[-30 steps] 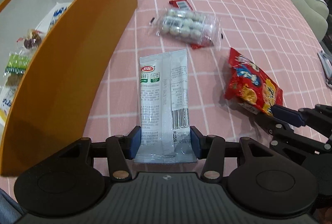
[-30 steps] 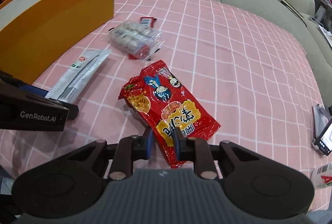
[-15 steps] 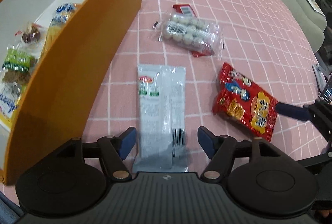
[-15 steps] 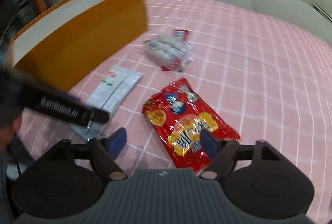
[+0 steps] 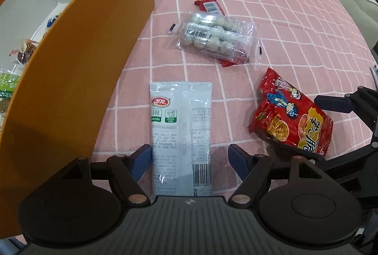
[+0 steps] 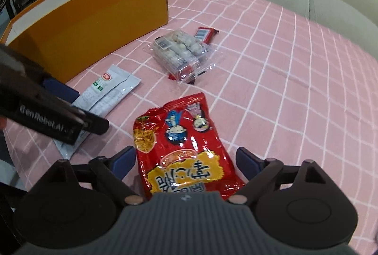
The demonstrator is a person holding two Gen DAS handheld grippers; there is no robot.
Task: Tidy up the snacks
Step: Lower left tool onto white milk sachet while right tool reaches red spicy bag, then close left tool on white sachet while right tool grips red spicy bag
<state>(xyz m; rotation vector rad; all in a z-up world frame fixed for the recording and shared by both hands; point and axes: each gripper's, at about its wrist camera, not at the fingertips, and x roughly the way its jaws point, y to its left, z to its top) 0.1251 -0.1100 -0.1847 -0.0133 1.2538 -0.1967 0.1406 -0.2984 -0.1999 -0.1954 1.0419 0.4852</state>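
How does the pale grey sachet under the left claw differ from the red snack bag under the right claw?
The grey sachet is long, narrow and flat with a small red logo; the red snack bag is wider, puffier and crinkled, with cartoon figures and yellow lettering. The sachet lies close beside the orange box; the red bag lies farther out on the pink checked cloth. Both lie loose between open jaws, outside the box.

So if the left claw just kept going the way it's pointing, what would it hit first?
Most likely the grey-white snack sachet lying between the open left gripper fingers, then the pink checked cloth beneath it.
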